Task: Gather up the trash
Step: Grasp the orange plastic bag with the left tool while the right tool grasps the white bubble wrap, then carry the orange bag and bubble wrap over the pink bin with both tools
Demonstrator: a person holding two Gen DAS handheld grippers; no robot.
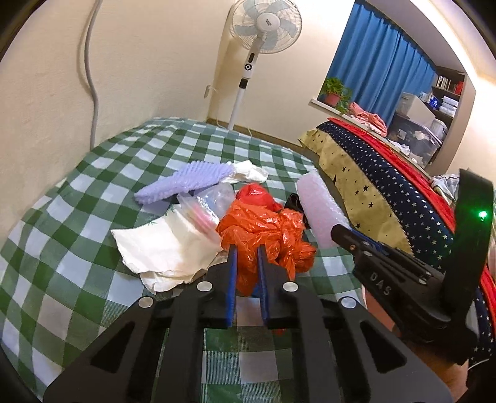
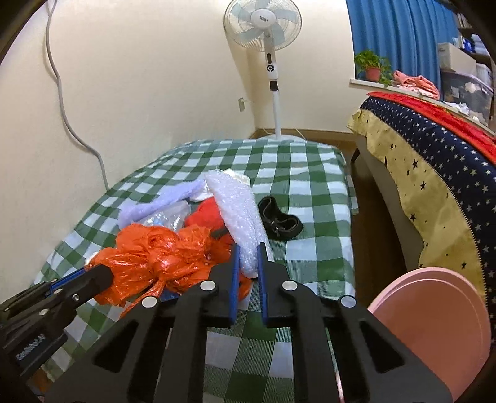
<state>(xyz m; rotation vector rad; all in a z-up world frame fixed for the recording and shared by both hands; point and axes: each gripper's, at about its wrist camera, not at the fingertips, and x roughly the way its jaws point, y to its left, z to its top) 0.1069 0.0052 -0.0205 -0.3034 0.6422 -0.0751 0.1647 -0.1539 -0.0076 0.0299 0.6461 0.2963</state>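
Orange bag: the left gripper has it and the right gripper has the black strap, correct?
Not quite. The left gripper does have the orange bag, but the right gripper is closed on the bubble wrap; the black strap lies untouched, as the right wrist view shows.

Cream walls, standing fan, blue curtain, wooden floor, star-patterned bedspread.

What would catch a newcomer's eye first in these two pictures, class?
The crumpled orange bag, bright amid the litter on the green checked cover, with the left gripper closed on it. Next, the right gripper pinching the bubble wrap beside it. Behind stands a white fan.
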